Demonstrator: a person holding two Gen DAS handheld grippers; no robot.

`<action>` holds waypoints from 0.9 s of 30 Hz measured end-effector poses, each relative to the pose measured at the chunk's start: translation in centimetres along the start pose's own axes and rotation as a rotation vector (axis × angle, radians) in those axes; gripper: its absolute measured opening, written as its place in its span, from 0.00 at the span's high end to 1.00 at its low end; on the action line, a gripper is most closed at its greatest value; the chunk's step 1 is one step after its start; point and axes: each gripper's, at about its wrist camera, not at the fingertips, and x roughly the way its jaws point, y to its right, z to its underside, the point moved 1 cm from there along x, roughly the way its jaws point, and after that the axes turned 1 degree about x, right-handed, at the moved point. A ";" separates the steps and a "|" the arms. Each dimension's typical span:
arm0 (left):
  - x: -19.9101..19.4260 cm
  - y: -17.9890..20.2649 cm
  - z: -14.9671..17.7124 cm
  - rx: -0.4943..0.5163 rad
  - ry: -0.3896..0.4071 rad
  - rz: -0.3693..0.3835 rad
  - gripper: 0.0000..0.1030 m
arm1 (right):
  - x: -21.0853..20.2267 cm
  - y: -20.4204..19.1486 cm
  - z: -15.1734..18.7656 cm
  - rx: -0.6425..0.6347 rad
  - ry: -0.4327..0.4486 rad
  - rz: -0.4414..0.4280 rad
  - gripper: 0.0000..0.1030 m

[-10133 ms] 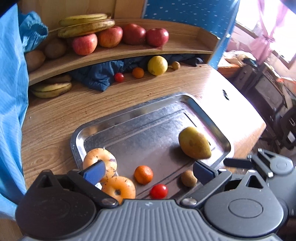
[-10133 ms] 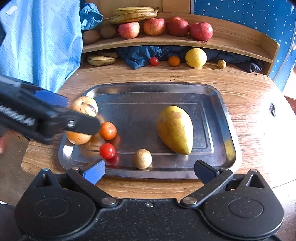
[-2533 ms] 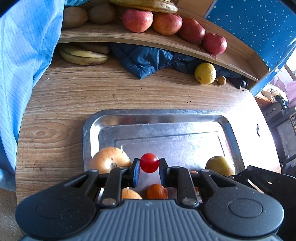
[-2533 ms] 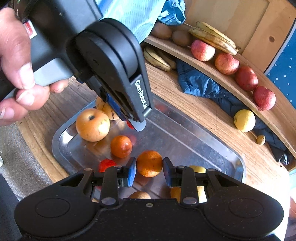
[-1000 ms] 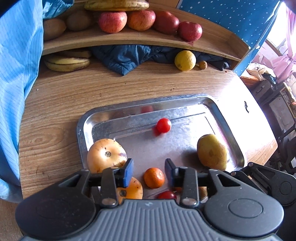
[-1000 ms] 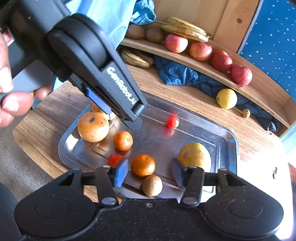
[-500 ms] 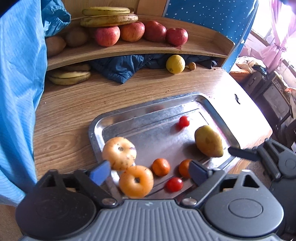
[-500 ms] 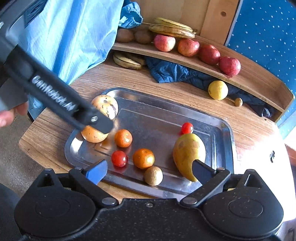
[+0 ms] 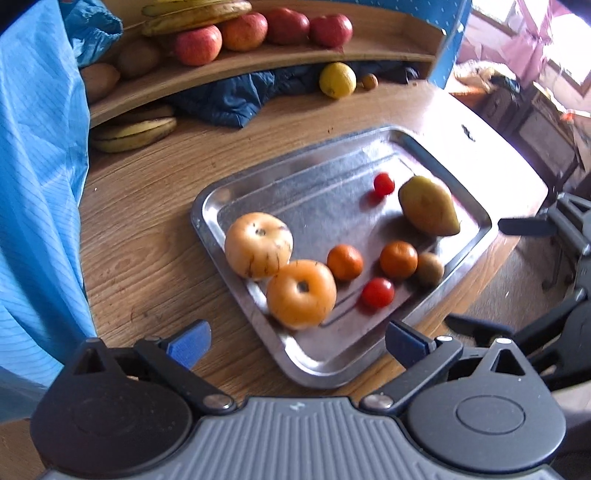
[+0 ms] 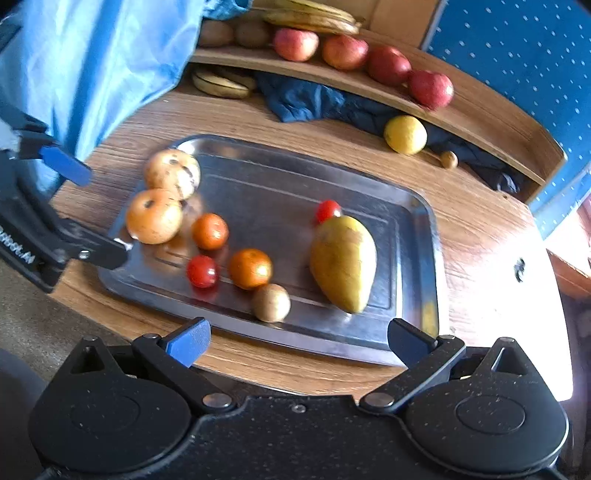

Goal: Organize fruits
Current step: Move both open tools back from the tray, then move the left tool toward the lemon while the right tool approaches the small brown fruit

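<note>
Nearest, left gripper (image 9: 295,341) and right gripper (image 10: 297,341), jaws of both just spread wide, nothing between them. Just beyond, a steel tray (image 10: 417,266) on a wooden table (image 10: 480,229), holding two pale apples (image 10: 154,216) touching at the left end, two oranges (image 10: 250,268), two cherry tomatoes (image 10: 202,271), a small brown fruit (image 10: 271,302) and a mango (image 10: 343,263); far tomato just beside the mango. Farther back, a lemon (image 10: 405,134) on the table by a dark blue cloth (image 10: 314,101). Farthest, a shelf (image 10: 480,110) with red apples (image 10: 388,65) and bananas (image 10: 314,16).
</note>
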 end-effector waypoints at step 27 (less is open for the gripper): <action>1.1 1.1 -5.4 -0.047 0.070 -0.178 0.01 | 2.5 8.4 -5.1 0.004 0.080 -0.105 0.01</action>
